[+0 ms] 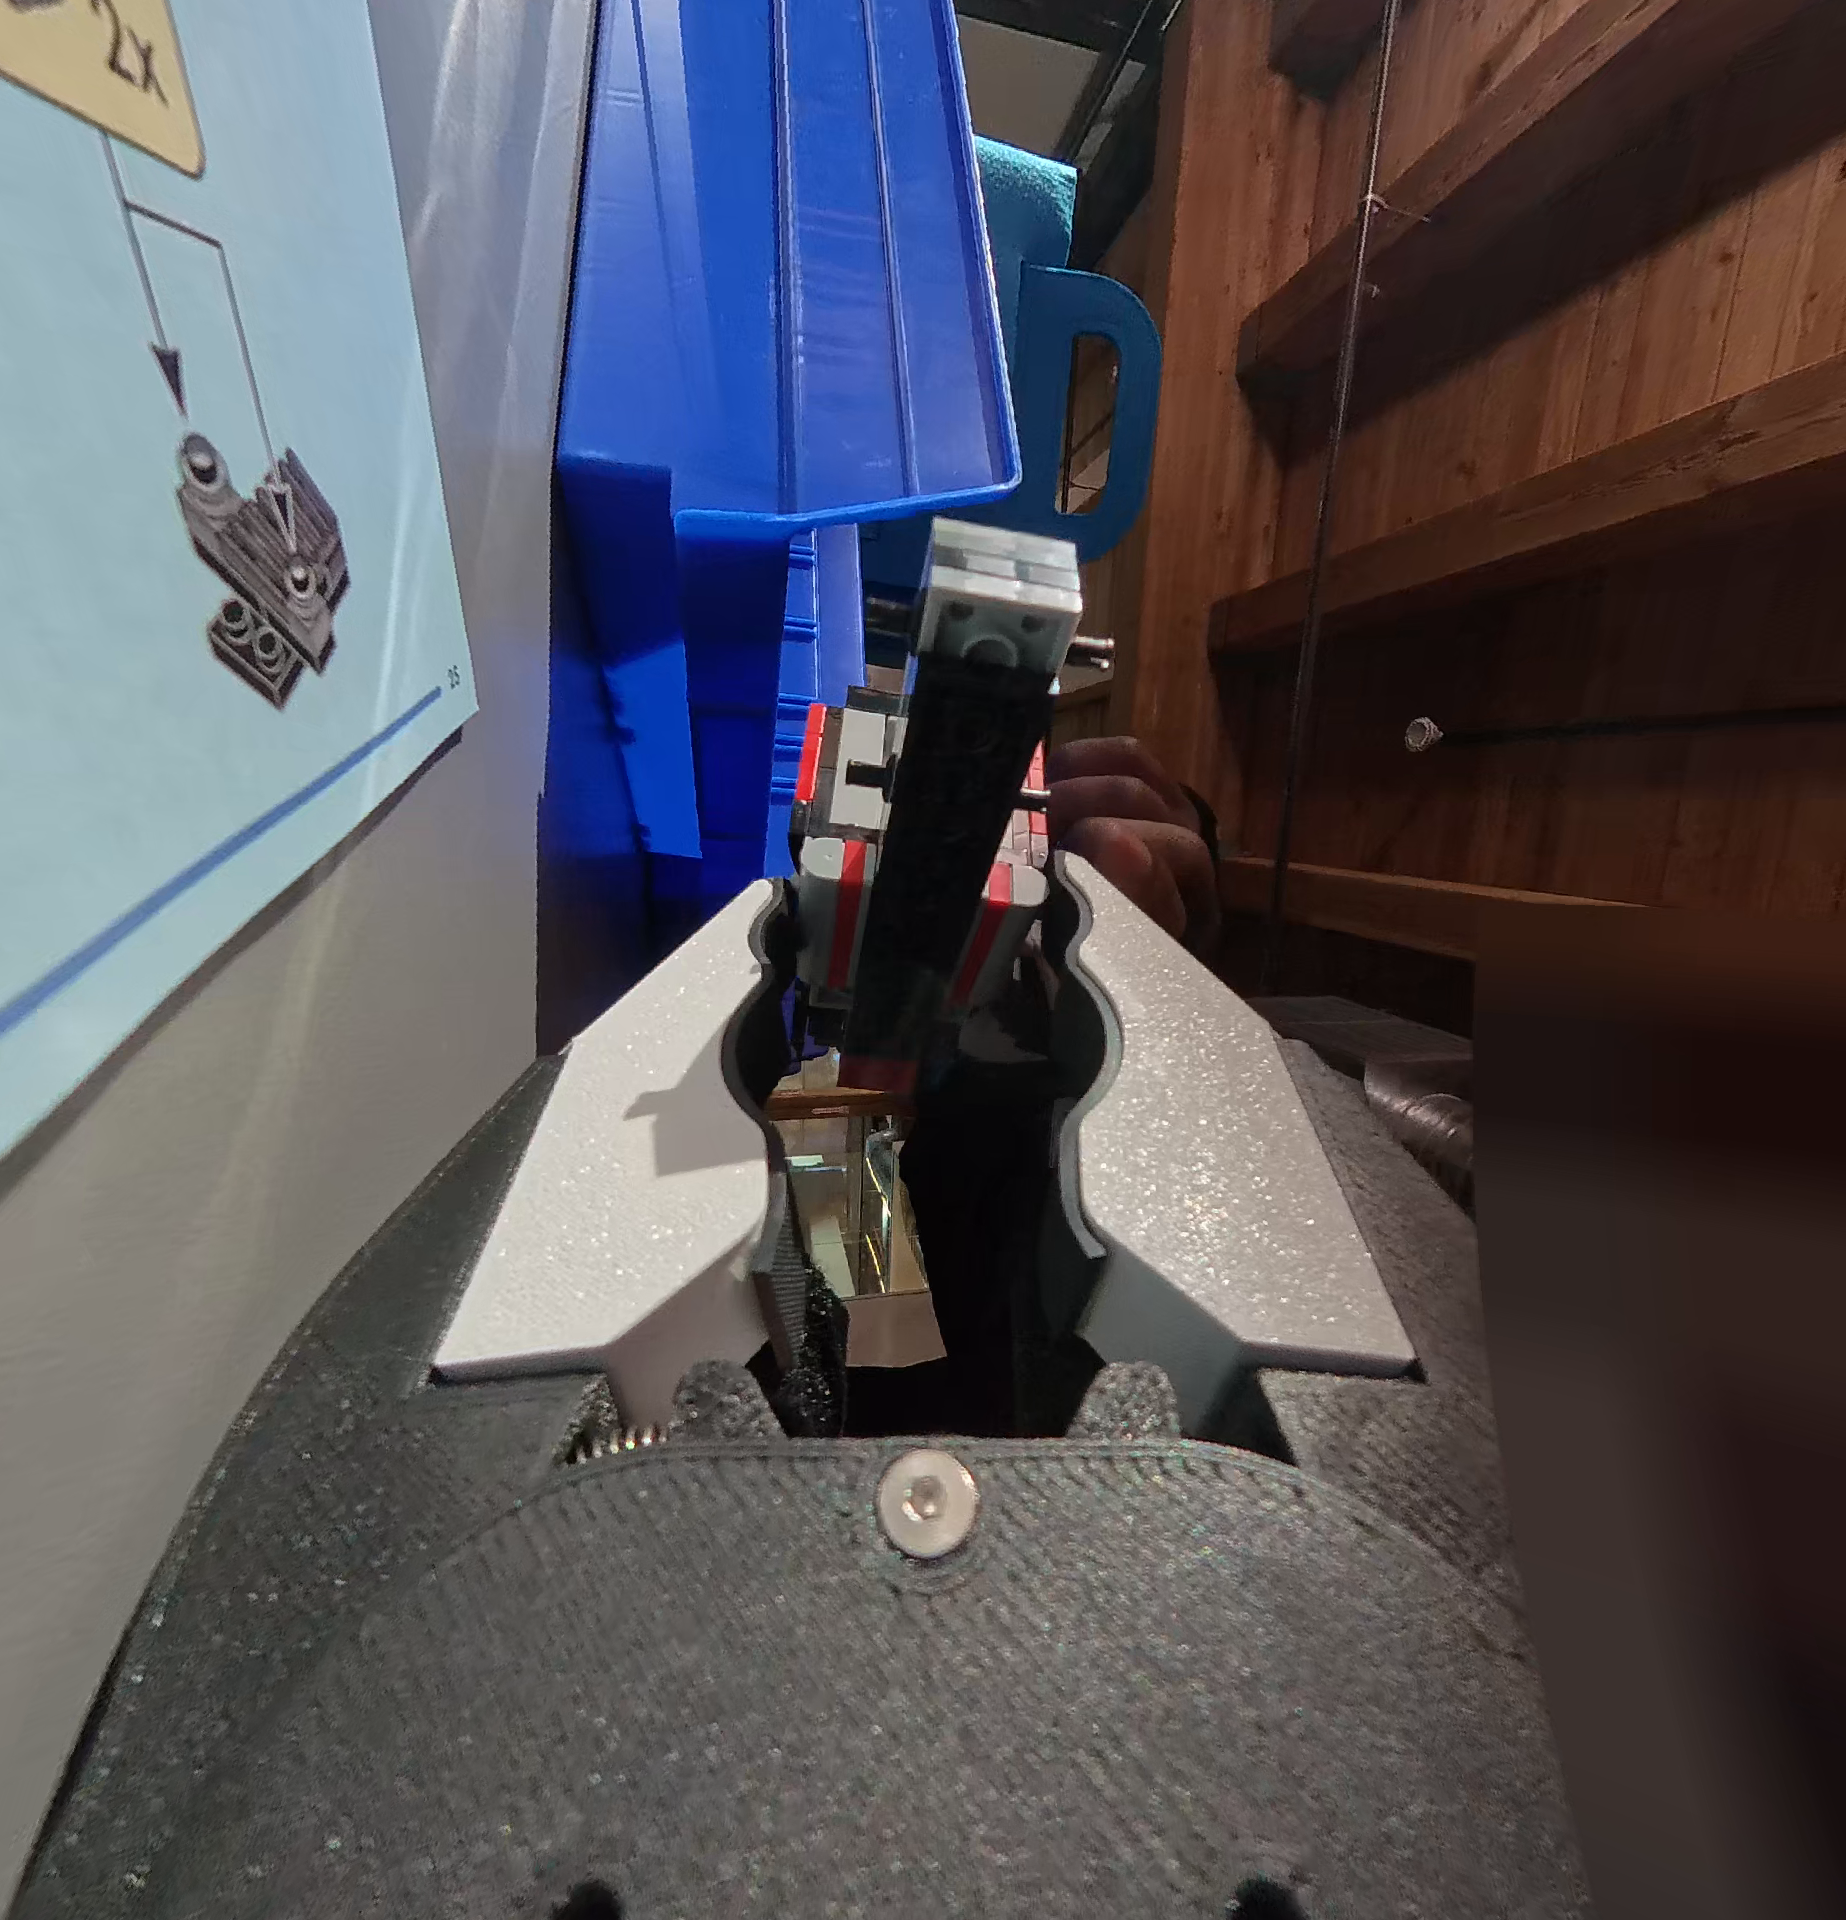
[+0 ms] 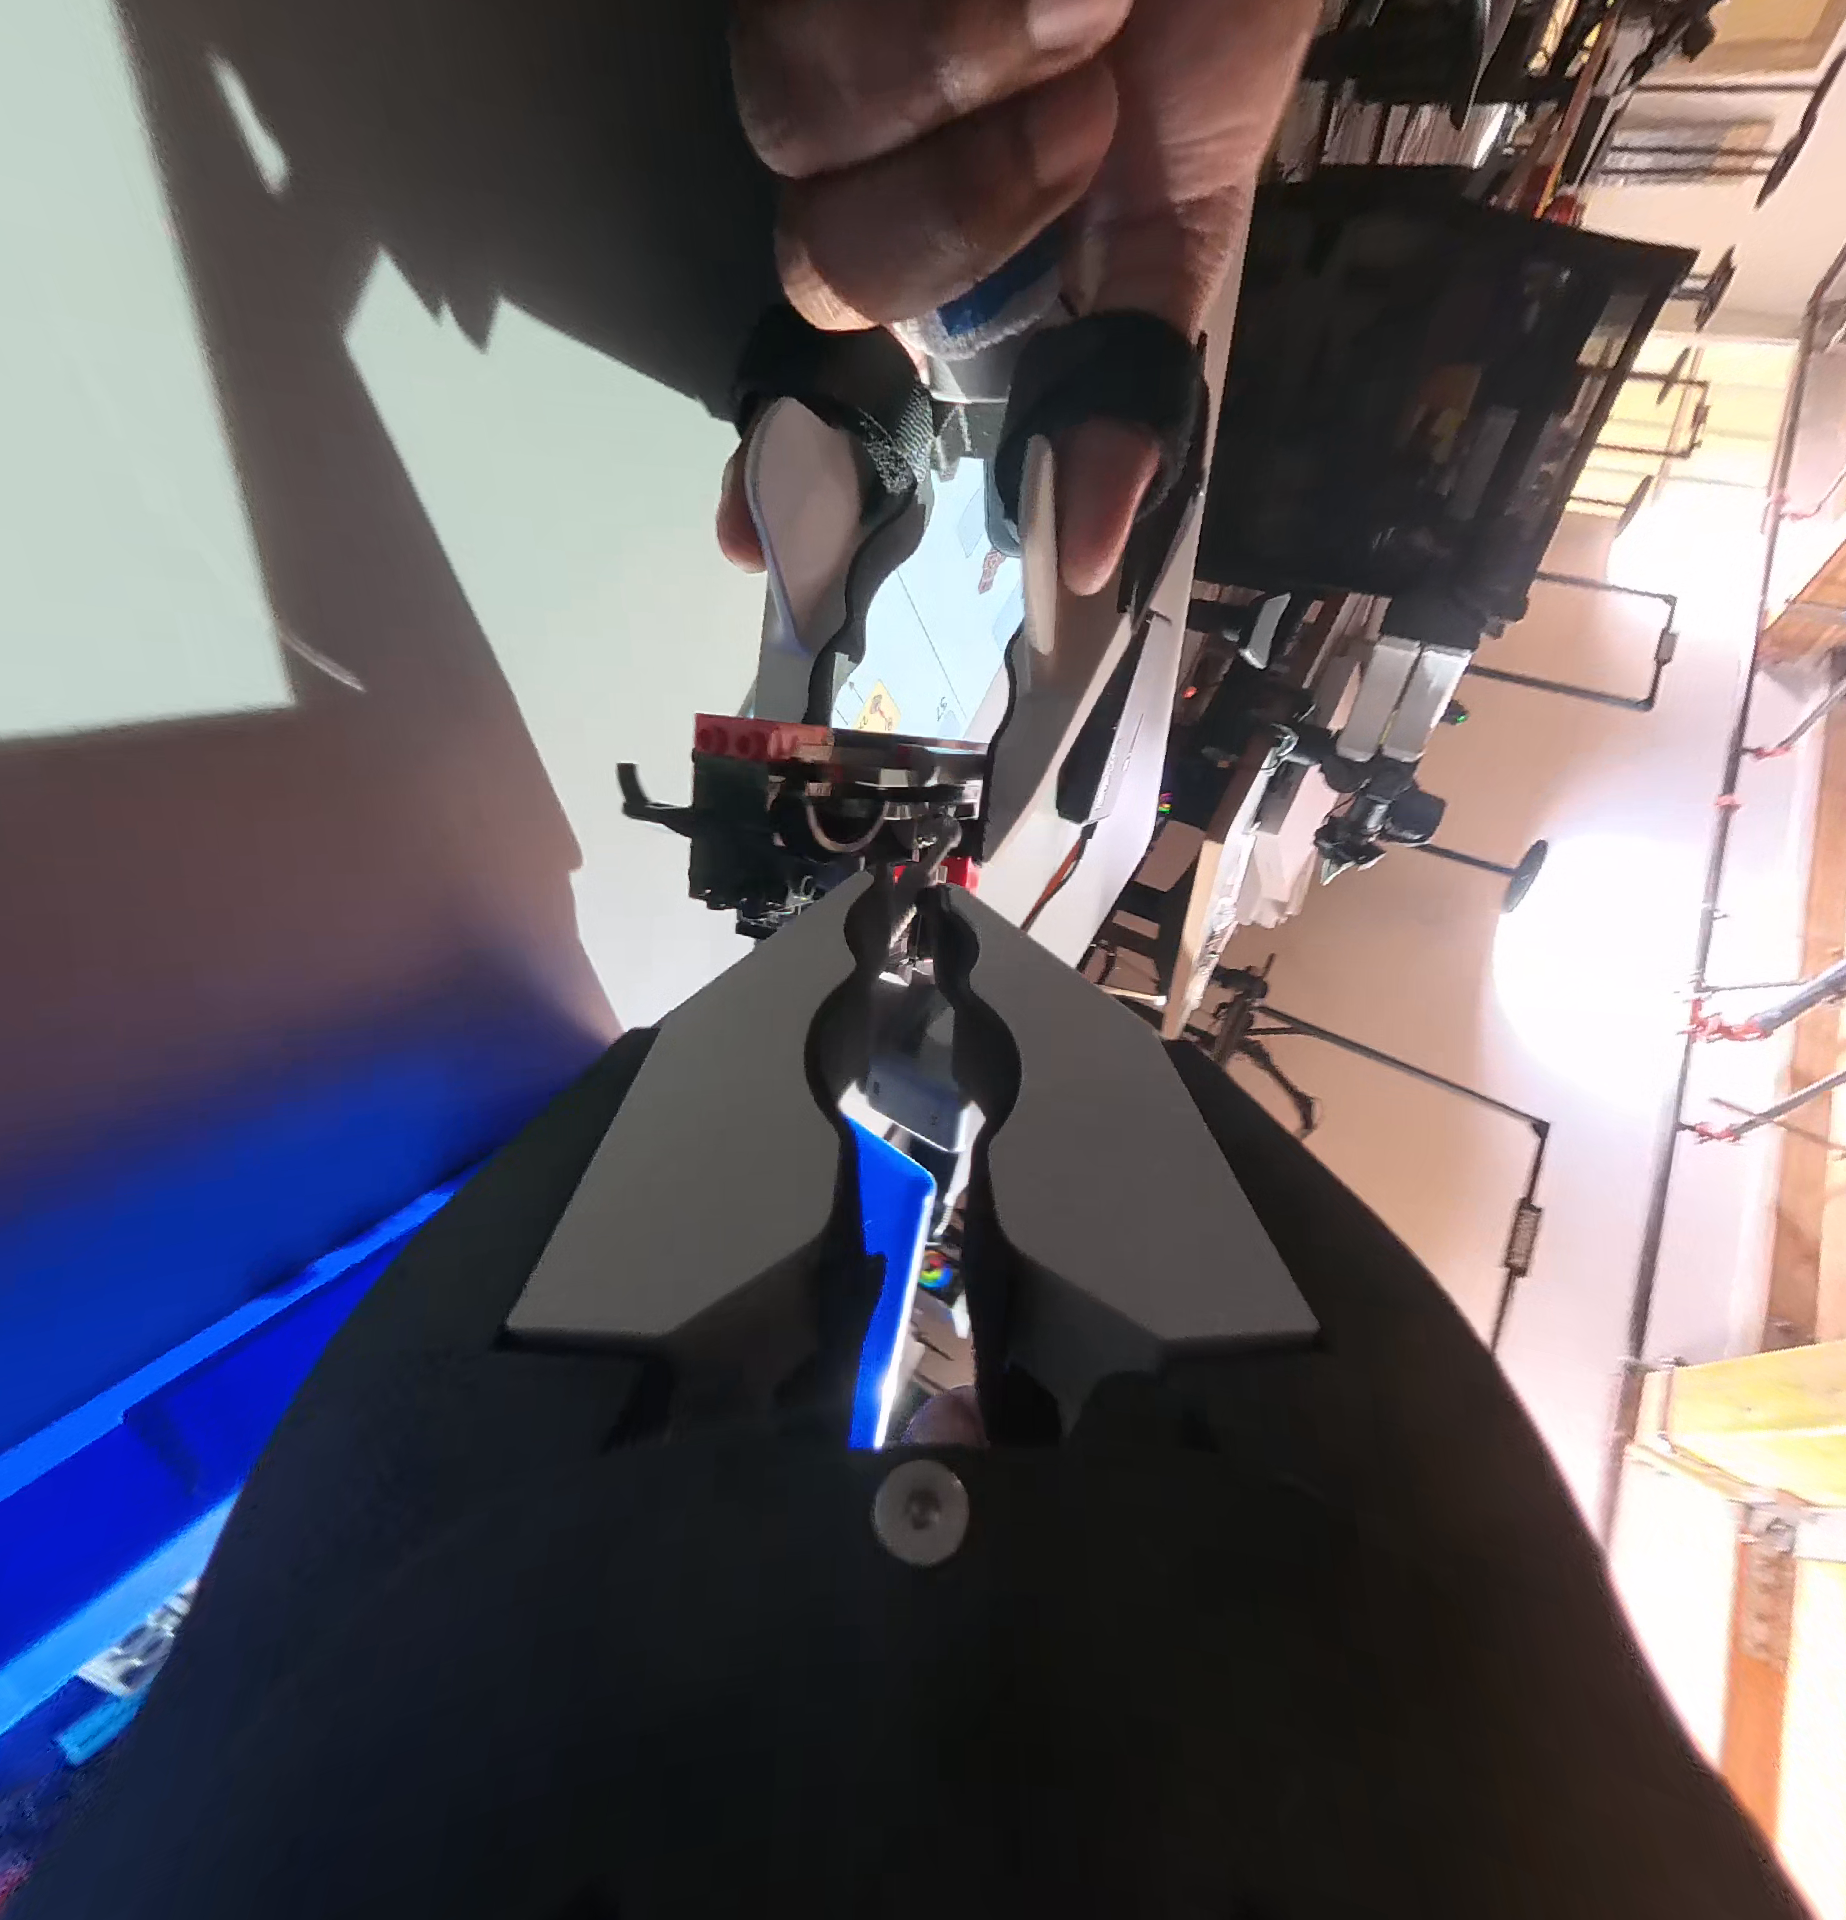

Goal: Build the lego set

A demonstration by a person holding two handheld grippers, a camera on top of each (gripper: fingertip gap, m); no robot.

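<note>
In the left wrist view, your left gripper (image 1: 914, 914) is clamped on the lego model (image 1: 940, 821), a grey, red and black assembly that stands up tilted from between the fingertips. The instruction booklet (image 1: 171, 520) lies open at the left, with blue bins (image 1: 794, 312) behind the model.

In the right wrist view, your right gripper (image 2: 911, 894) has its tips nearly together, pinching what looks like a small part against the model's (image 2: 815, 790) underside; the part itself is too small to name. You appear to be seating a piece. Next, press squarely while the left grip resists, then release.
</note>
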